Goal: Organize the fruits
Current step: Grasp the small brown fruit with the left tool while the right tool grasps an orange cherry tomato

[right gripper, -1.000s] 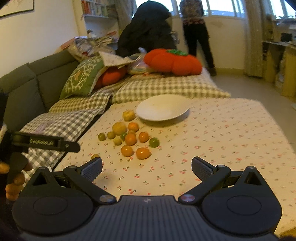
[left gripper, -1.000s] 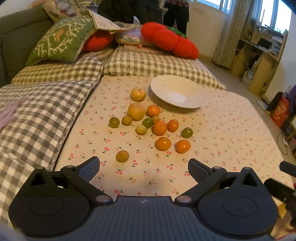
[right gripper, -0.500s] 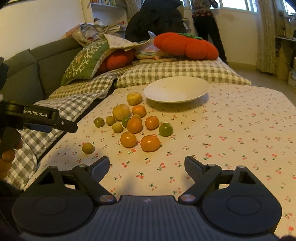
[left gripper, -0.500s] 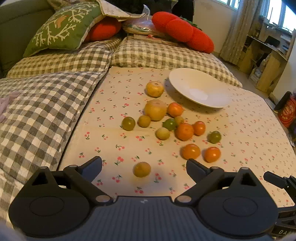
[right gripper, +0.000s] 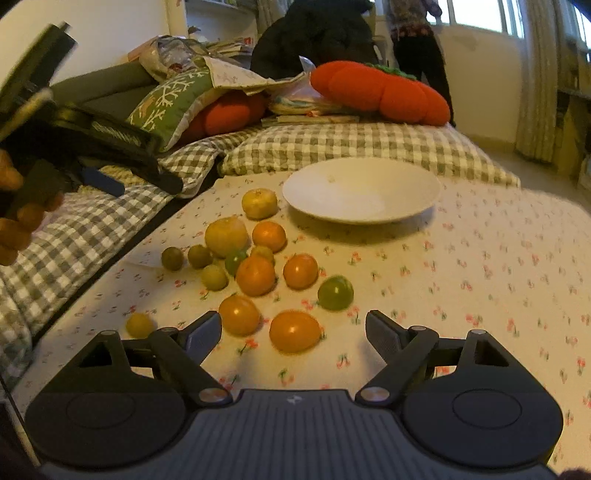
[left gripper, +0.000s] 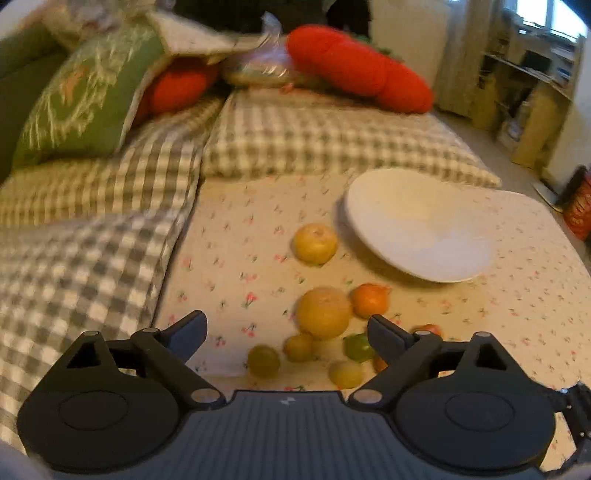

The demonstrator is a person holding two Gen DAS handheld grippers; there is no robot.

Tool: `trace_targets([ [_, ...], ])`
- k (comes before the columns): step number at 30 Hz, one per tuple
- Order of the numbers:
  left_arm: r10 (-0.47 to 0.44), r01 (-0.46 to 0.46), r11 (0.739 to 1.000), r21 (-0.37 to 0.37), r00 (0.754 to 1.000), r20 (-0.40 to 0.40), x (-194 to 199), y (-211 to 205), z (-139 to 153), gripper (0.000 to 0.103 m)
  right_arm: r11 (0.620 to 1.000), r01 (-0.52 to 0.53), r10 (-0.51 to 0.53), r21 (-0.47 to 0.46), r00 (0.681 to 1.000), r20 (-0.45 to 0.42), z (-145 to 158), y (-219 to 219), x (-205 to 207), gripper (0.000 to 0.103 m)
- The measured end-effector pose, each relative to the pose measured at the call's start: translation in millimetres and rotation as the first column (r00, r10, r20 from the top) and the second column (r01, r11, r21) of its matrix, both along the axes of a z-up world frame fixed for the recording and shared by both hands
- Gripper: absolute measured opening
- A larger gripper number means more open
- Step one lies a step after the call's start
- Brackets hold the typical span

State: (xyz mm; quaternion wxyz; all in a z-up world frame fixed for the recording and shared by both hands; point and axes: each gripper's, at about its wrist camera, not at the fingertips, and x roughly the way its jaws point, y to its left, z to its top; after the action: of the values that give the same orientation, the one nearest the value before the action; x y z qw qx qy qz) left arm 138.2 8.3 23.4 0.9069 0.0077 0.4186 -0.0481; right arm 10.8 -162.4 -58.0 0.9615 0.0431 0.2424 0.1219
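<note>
Several small fruits, orange, yellow and green, lie loose on a floral cloth (right gripper: 480,258). A white plate (right gripper: 362,190) stands empty behind them; it also shows in the left wrist view (left gripper: 417,225). My left gripper (left gripper: 286,328) is open and empty, low over the left part of the cluster, with a large yellow fruit (left gripper: 323,312) just ahead between its fingers. My right gripper (right gripper: 293,326) is open and empty, with two orange fruits (right gripper: 294,331) right between its fingertips. The left gripper's body and the hand holding it show at the left edge of the right wrist view (right gripper: 92,136).
Checked grey cushions (right gripper: 351,147) lie to the left and behind the cloth. A green pillow (right gripper: 173,99) and red pumpkin-shaped cushions (right gripper: 380,92) are piled at the back. A person (right gripper: 417,33) stands by the window. Shelves (left gripper: 532,96) stand at far right.
Both grippers have moved forward toward the fruits and now sit lower and closer to them. The left gripper has passed the lone yellow-green fruit nearest it. Both stay open.
</note>
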Motion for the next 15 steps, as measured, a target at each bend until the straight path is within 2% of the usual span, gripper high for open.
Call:
trace_targets([
  [2,-0.024,0.023,1.0,-0.02,0.999,-0.026,1.9,0.6,-14.3,0.091,1.0,0.01,-0.01,0.001,1.0,-0.015,-3.9,0.9,5.8,0.082],
  [4,-0.03,0.029,0.999,-0.023,0.998,-0.052,1.4,-0.3,-24.7,0.089,1.0,0.013,-0.013,0.016,0.999,-0.032,-7.7,-1.3,12.0,0.074],
  [5,-0.039,0.036,0.998,-0.046,0.997,-0.071,-2.5,-1.1,-27.6,0.088,1.0,0.017,-0.016,0.016,0.999,-0.038,-9.7,-2.8,13.4,0.071],
  [7,-0.072,0.063,0.994,-0.092,0.993,-0.093,-5.4,-0.2,-25.9,0.087,1.0,0.019,-0.018,0.02,0.999,-0.046,-12.3,-5.3,14.4,0.07],
  [11,-0.078,0.075,0.996,-0.05,0.995,-0.068,-21.8,-4.3,-22.9,0.087,1.0,-0.001,0.002,0.025,0.999,-0.048,-13.2,-6.7,14.5,0.065],
  [15,-0.09,0.081,0.994,-0.079,0.989,-0.116,-36.8,1.5,-29.0,0.084,1.0,-0.02,0.02,0.002,0.998,-0.058,-11.5,-1.5,15.0,0.059],
])
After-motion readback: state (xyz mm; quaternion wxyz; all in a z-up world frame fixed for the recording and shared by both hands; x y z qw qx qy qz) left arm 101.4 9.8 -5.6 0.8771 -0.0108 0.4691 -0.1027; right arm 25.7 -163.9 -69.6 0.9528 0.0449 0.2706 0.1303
